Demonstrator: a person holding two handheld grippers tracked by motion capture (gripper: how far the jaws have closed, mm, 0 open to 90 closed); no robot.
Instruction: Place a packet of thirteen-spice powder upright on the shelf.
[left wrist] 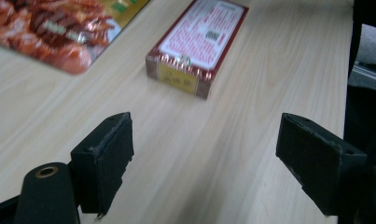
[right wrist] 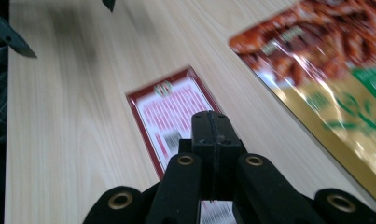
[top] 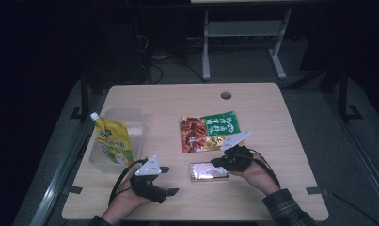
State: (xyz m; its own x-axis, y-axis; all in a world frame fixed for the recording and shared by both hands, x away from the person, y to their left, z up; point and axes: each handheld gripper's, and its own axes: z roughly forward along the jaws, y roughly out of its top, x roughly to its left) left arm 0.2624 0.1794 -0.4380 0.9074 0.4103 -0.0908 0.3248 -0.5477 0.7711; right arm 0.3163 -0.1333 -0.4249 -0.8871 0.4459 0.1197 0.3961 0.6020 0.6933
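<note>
The flat red box (top: 209, 171) lies on the bench (top: 272, 122) between both claws, long axis running left to right. The right claw (top: 217, 163), clenched on nothing, hovers over its right end, nearer; the left claw (top: 170, 181) is released, just beside.

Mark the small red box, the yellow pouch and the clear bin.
small red box (left wrist: 200, 39), left gripper view, on its white printed top face.
yellow pouch (top: 114, 143), high view, on its yellow front panel.
clear bin (top: 136, 128), high view, on its right-hand wall.
</note>
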